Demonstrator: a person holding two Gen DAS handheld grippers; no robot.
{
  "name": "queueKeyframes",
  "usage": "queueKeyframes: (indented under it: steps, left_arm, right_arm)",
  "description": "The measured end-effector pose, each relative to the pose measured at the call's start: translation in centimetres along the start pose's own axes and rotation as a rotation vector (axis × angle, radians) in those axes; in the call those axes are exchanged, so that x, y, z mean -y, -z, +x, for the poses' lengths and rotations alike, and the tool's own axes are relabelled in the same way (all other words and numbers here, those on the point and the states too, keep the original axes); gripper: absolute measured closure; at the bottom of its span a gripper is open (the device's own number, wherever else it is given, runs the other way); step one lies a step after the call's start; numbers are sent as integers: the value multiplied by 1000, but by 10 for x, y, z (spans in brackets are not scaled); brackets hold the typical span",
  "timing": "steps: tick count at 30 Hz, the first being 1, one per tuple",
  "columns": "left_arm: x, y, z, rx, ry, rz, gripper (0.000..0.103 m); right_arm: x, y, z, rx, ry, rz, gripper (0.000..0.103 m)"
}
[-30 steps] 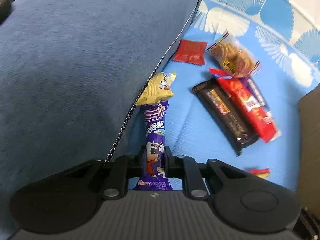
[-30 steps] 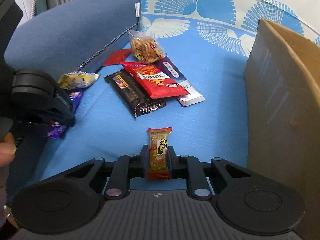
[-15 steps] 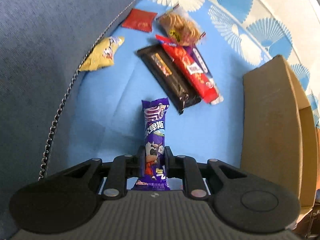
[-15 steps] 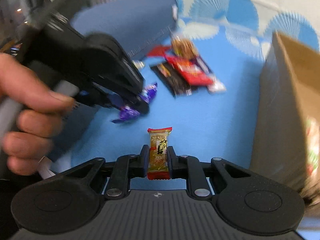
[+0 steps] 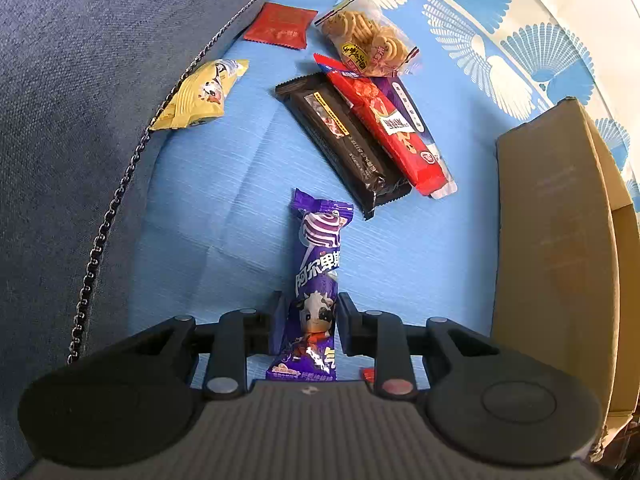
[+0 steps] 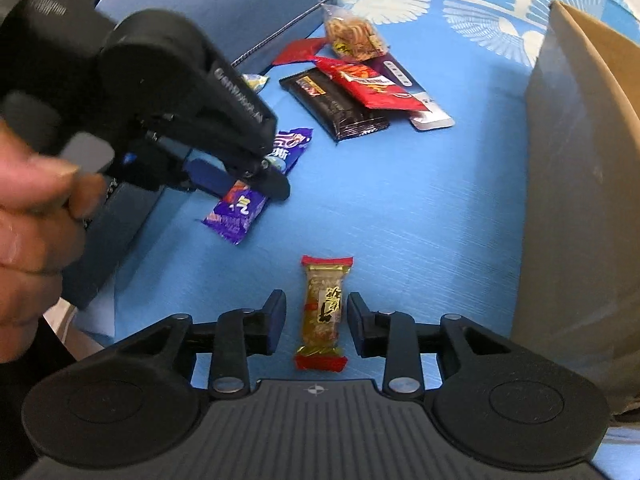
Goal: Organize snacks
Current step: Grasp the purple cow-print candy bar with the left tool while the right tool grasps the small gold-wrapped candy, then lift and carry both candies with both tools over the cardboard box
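Snacks lie scattered on a light blue cloth (image 5: pixel 224 216) with white fan patterns. A purple lollipop wrapper with a cartoon cow (image 5: pixel 316 292) sits lengthwise between the fingers of the left gripper (image 5: pixel 308 320), whose jaws have just been opening; a thin gap shows on each side of the wrapper, so the pads no longer press it. In the right wrist view the same wrapper (image 6: pixel 256 188) rests on the cloth under that gripper (image 6: pixel 276 184), which a hand (image 6: pixel 32 216) holds at the left. A small gold candy bar with red ends (image 6: pixel 322 312) lies on the cloth midway between the fingers of the right gripper (image 6: pixel 316 320), clear of both pads; those jaws have just been opening too. Farther off lie a black chocolate wrapper (image 5: pixel 344 140), a red packet (image 5: pixel 384 124) overlapping it, a clear bag of fried noodles (image 5: pixel 368 44), a flat red sachet (image 5: pixel 280 26) and a yellow pouch (image 5: pixel 200 96) against the dark blue cushion (image 5: pixel 80 80). A brown cardboard box (image 5: pixel 552 248) stands at the right.
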State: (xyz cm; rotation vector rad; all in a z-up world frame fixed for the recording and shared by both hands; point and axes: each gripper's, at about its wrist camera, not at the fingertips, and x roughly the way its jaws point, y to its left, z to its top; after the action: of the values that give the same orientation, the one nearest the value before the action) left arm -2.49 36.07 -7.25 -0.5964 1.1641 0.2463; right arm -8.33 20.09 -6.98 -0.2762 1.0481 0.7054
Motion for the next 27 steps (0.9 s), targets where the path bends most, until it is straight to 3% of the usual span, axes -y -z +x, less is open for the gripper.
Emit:
queueKeyframes:
  steps: [3,4,5,10,27]
  left_arm:
    - [0,0,1,0,-1,-4,73]
    - [0,0,2,1,-3,-5,73]
    - [1,-1,3,3,-5,-4,73]
    - [4,-2,2,22,-19,7,84]
    - [6,-8,-27,197,120,-61,85]
  right_arm:
    - [-2,1,0,1,14,-27,71]
    - [-2,1,0,4,19,-29,81]
    - [0,0,0,4,15,-27,83]
    - [6,-3,-10,49,10,2,85]
    - [22,-16,-75,338,16,26,85]
